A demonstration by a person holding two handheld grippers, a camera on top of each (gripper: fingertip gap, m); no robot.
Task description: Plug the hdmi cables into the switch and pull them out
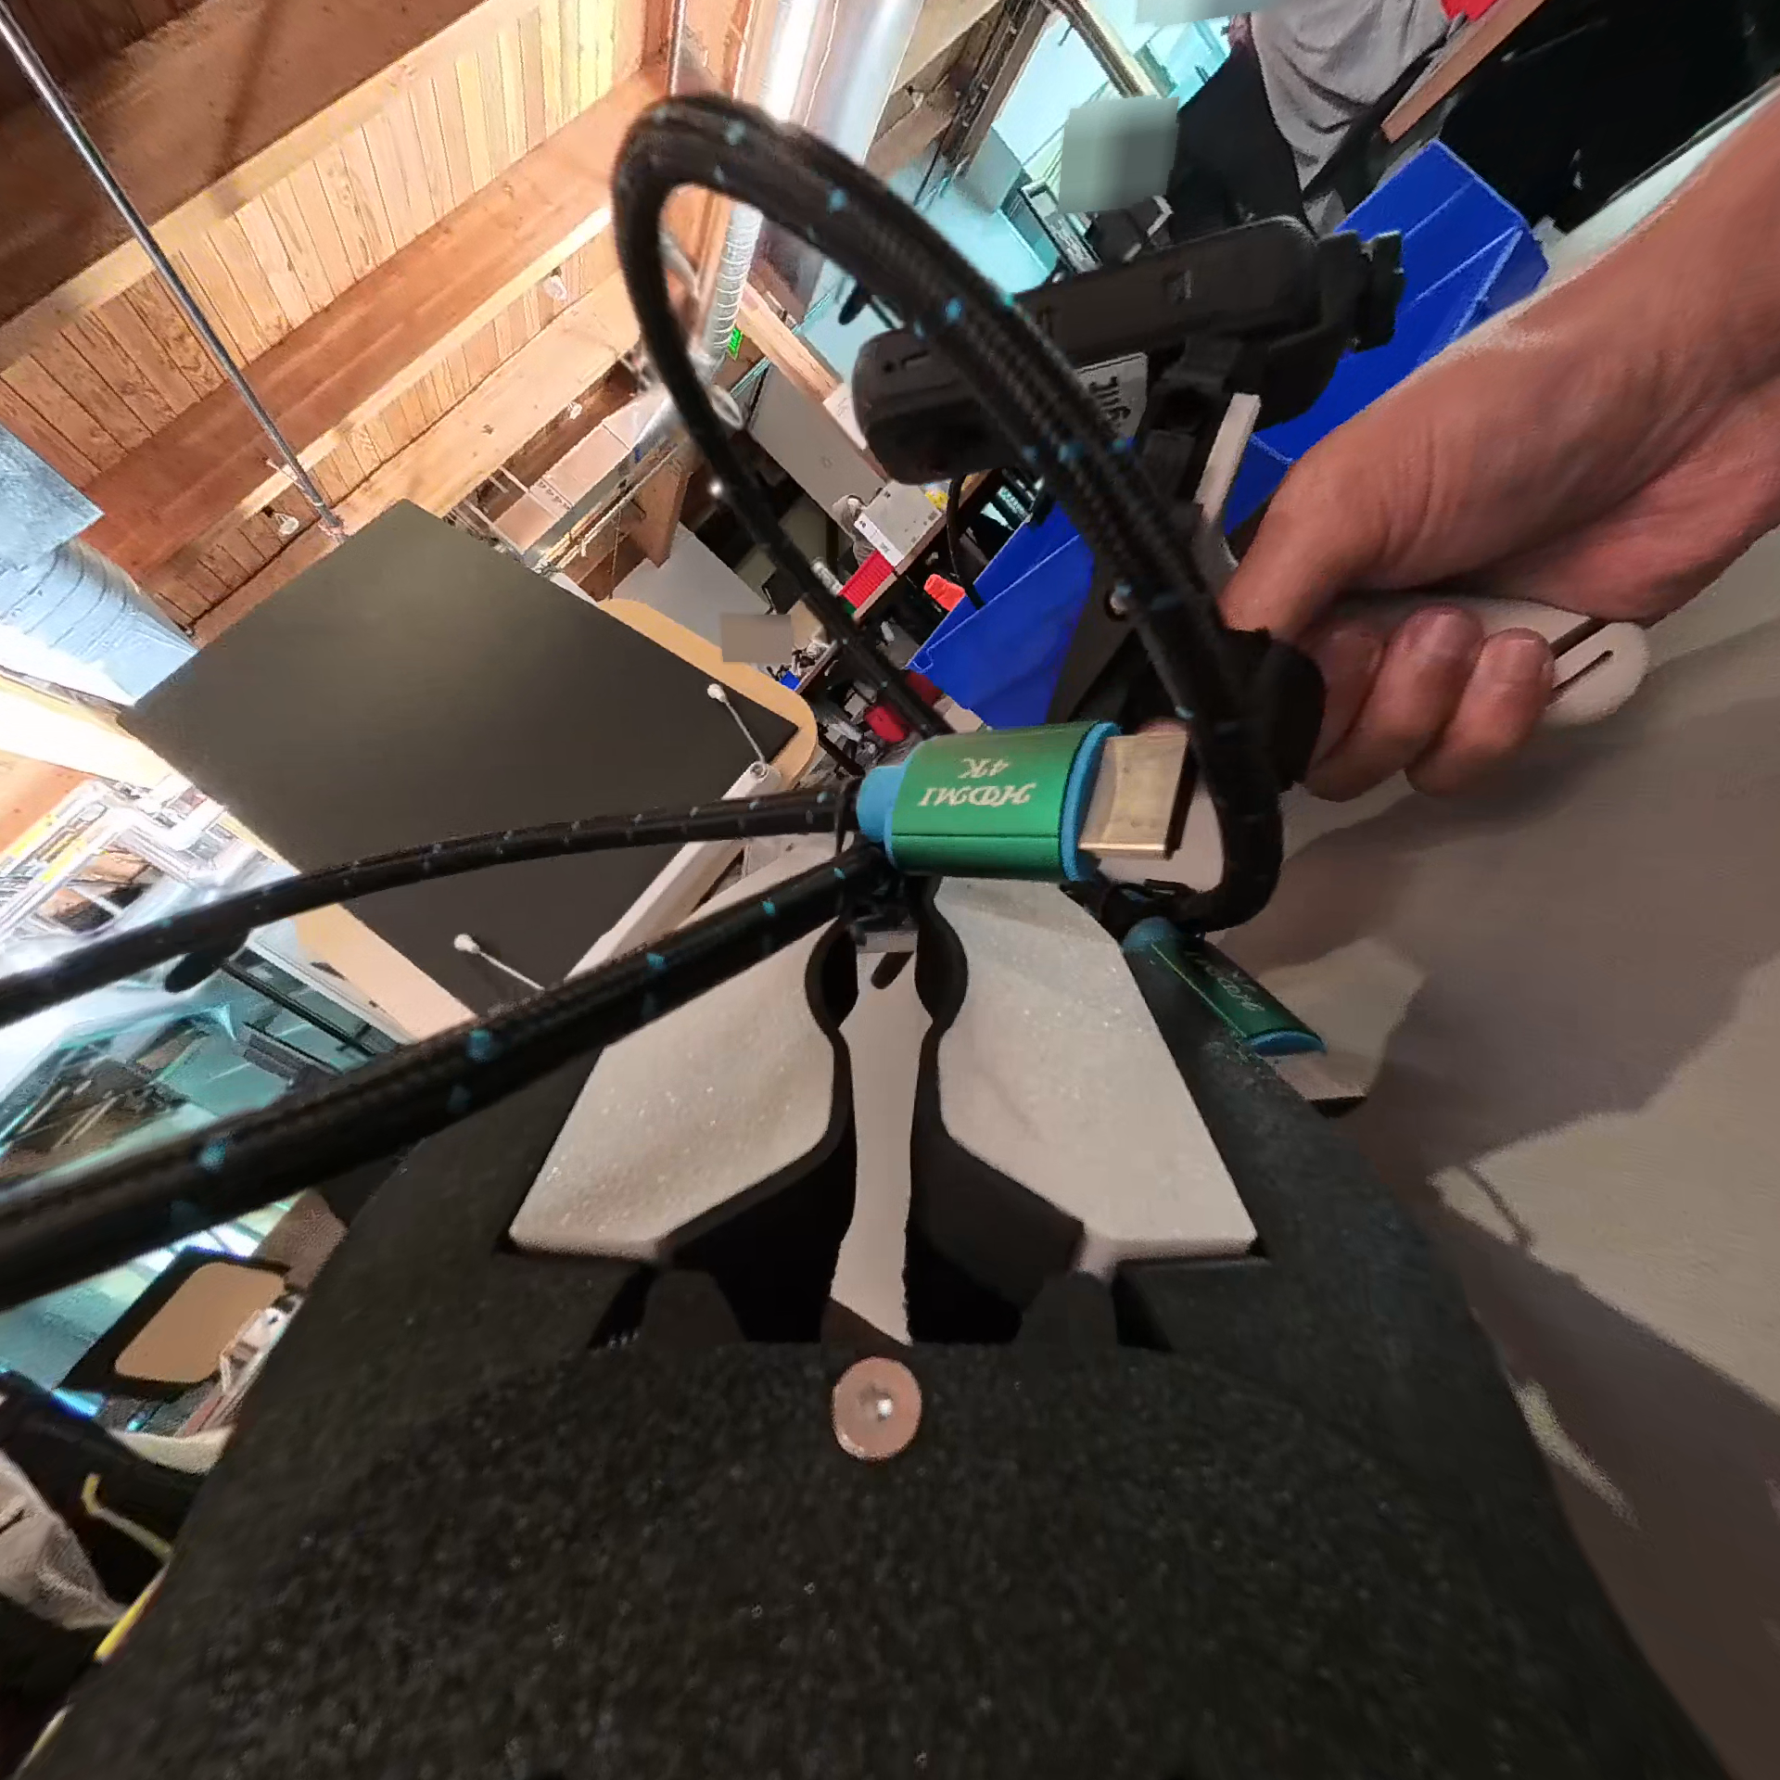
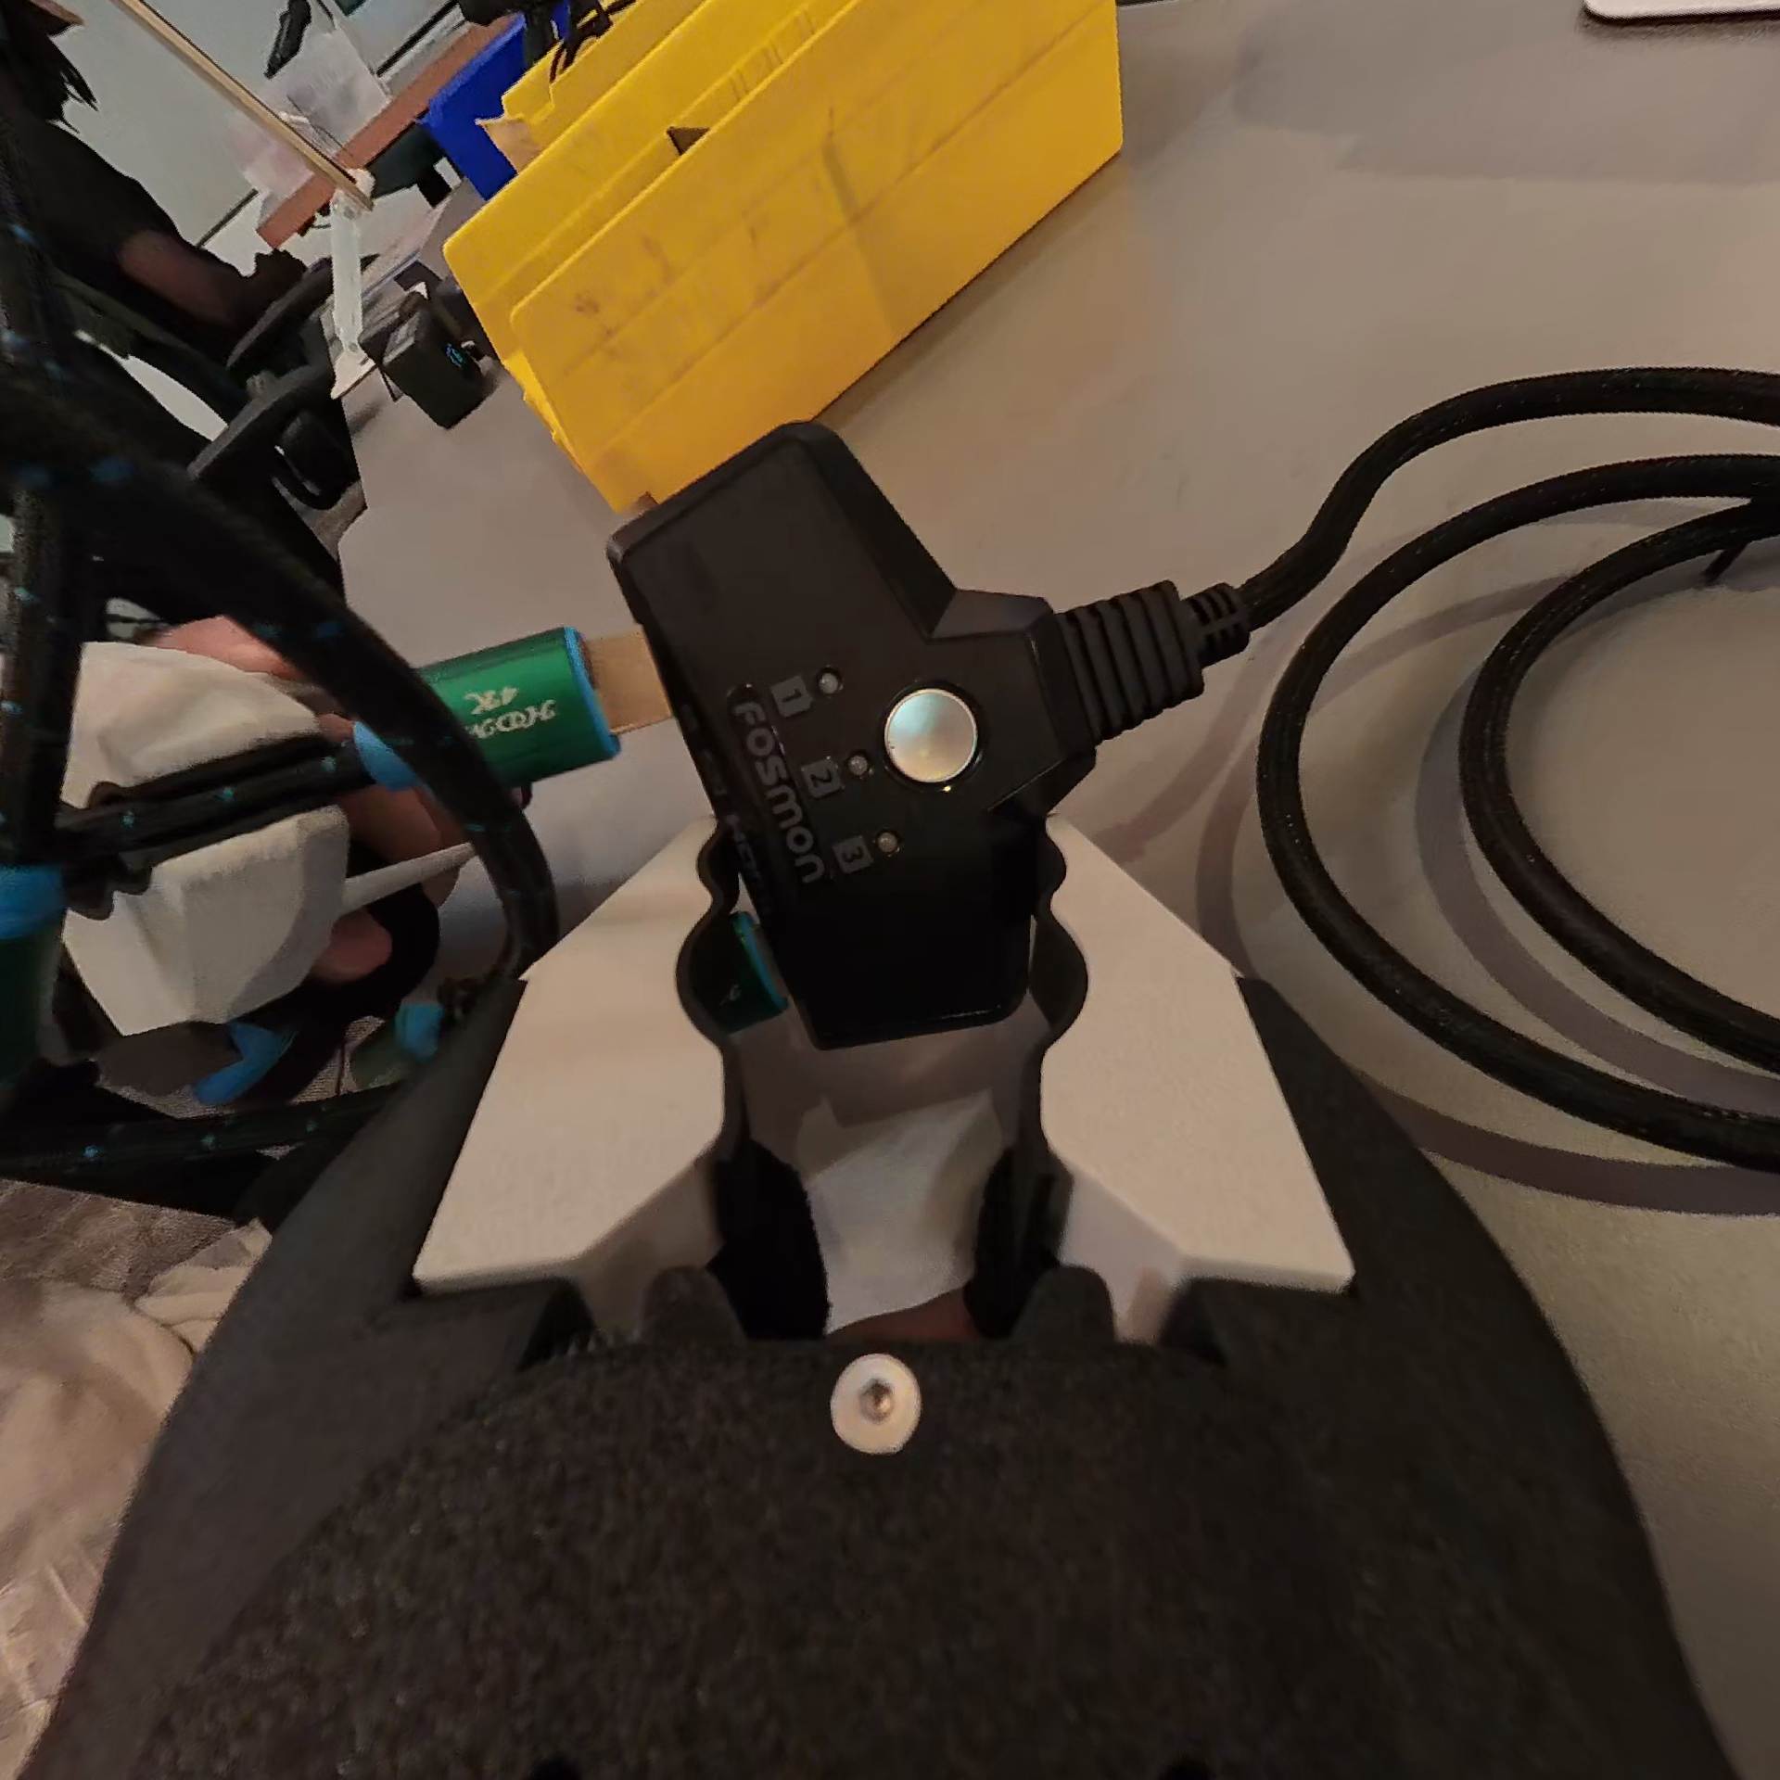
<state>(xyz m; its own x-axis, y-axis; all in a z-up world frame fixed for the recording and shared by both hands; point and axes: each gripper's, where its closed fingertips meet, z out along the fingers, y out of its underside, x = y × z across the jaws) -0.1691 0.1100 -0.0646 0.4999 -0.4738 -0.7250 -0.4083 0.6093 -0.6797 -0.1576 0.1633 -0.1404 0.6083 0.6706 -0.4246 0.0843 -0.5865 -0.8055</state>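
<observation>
My right gripper is shut on the black HDMI switch and holds it above the grey table. My left gripper is shut on a black braided cable just behind its green HDMI connector. In the right wrist view that connector has its gold plug at the switch's left side, part of it still showing. A second green connector sits against the switch's lower left side; it also shows in the left wrist view. The left gripper shows at the left.
A yellow bin stands on the table behind the switch. The switch's own black cable lies coiled at the right. Braided cable loops hang around both grippers. A hand holds the right gripper. Blue bins stand behind it.
</observation>
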